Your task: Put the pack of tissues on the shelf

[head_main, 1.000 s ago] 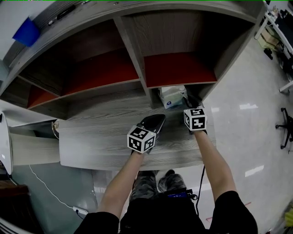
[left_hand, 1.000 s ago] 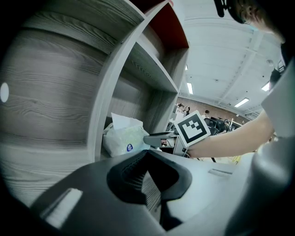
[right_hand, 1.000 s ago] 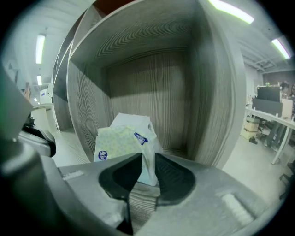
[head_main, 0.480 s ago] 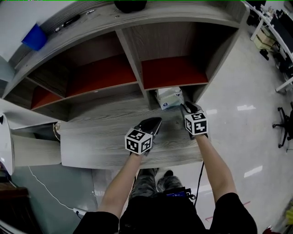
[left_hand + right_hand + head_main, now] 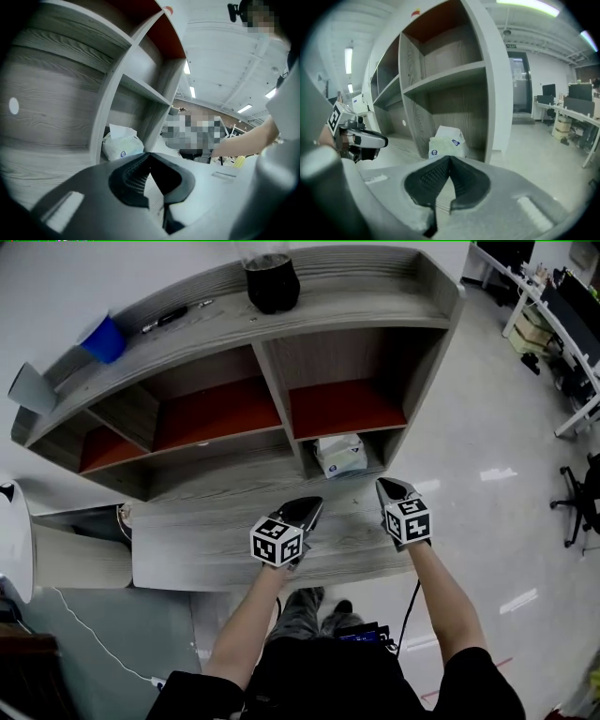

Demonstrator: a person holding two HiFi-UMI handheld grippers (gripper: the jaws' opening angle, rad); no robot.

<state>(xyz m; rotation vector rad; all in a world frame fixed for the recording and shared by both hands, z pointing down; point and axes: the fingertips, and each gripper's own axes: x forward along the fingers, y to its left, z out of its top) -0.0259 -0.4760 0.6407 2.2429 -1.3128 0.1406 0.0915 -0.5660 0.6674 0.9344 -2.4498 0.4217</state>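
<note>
Your right gripper (image 5: 449, 160) has just been closing, and now its jaws sit tip to tip with nothing between them: empty, held over the right end of the wooden board (image 5: 187, 549). Your left gripper (image 5: 149, 155) has its jaws pressed together as well, also carrying nothing, over the same board and just beside the right one. Look ahead of both: the pack of tissues (image 5: 339, 455) is in the bottom right compartment of the shelf (image 5: 278, 390). It stands on grey wood under the red-lined board, close by the centre upright and clear of both grippers. One sheet pokes up from its top. By my reading the placing is done. If you go back for it, expect a light, soft thing: thin film over paper, probably slick and easy to crush. Take it low across the body, on two opposite sides, with a gentle squeeze. Leave the loose sheet alone, since it would likely just pull out. Further out, a dark pot (image 5: 272, 282) and a blue cup (image 5: 105, 337) stand on the shelf's top.
</note>
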